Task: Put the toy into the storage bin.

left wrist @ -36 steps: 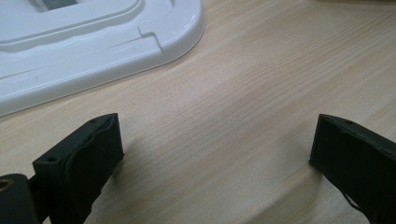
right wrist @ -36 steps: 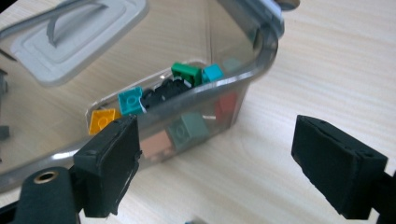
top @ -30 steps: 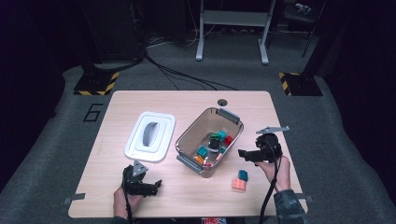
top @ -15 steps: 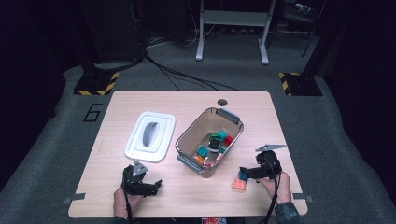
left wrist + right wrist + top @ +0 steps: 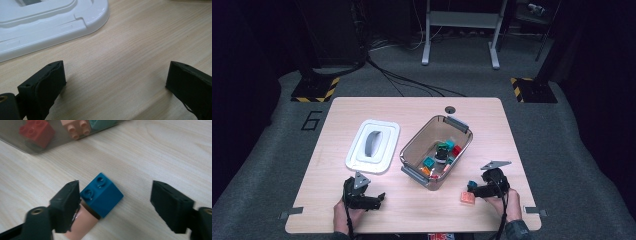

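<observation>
A: How does the right gripper point(image 5: 113, 202) stand?
B: Its jaws are spread wide, low over the worktop point(image 5: 160, 152). A teal brick point(image 5: 102, 194) lies between them, close against one jaw and well clear of the other.

A: Is anything else there?
B: A pink brick point(image 5: 81, 225) lies partly under the teal one, touching it. In the high view the teal brick point(image 5: 472, 185) sits just beside the pink brick point(image 5: 467, 197), near the worktop's front right edge.

A: And beyond that?
B: The clear bin point(image 5: 412, 150) stands near, with red, peach and teal bricks showing through its wall.

A: The left gripper point(image 5: 115, 82)?
B: Jaws apart, nothing between them but bare wood. The white lid point(image 5: 50, 25) lies flat just ahead; in the high view the lid point(image 5: 357, 155) is left of the bin.
</observation>
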The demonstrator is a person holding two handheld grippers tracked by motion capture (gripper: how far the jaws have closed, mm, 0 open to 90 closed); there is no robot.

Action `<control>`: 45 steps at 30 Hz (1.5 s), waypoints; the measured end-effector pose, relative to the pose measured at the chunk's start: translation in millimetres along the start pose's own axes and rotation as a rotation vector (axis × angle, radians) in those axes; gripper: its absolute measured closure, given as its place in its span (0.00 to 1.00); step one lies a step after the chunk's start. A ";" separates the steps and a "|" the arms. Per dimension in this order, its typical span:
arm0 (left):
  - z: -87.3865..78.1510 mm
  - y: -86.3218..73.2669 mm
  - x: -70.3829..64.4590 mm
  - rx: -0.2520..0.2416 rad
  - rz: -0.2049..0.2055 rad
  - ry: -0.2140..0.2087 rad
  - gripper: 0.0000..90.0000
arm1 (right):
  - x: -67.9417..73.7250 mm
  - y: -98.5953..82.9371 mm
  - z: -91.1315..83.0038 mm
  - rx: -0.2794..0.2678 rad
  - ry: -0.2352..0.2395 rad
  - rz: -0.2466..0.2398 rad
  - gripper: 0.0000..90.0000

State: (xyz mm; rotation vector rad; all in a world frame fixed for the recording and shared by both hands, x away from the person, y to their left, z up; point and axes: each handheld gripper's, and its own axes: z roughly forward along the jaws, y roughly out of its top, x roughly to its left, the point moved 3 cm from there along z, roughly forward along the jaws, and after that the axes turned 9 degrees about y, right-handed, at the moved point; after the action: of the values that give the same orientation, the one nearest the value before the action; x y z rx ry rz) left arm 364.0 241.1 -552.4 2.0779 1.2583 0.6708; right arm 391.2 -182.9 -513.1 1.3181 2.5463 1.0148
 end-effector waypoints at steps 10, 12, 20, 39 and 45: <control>0.0 0.0 0.0 0.000 0.000 0.000 0.03 | 2.8 7.3 8.5 0.009 -0.010 -0.045 0.56; 0.0 0.0 0.0 0.000 0.000 0.000 0.03 | 3.9 8.3 9.6 0.015 0.000 -0.043 0.61; 0.0 0.0 0.1 0.000 0.001 0.000 0.03 | 2.8 9.9 10.6 0.019 0.000 -0.030 0.63; 0.0 0.0 0.2 0.000 -0.001 0.000 0.03 | -5.8 23.0 -7.3 -0.051 -0.007 0.069 0.65; 0.0 0.0 0.2 0.000 -0.001 0.000 0.03 | -5.6 31.5 -19.9 -0.074 0.013 0.054 0.65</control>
State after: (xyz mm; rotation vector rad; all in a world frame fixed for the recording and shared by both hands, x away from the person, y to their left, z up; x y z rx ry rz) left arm 364.1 241.3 -552.4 2.0775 1.2591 0.6705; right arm 409.0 -184.7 -480.0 1.3723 2.4691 1.1201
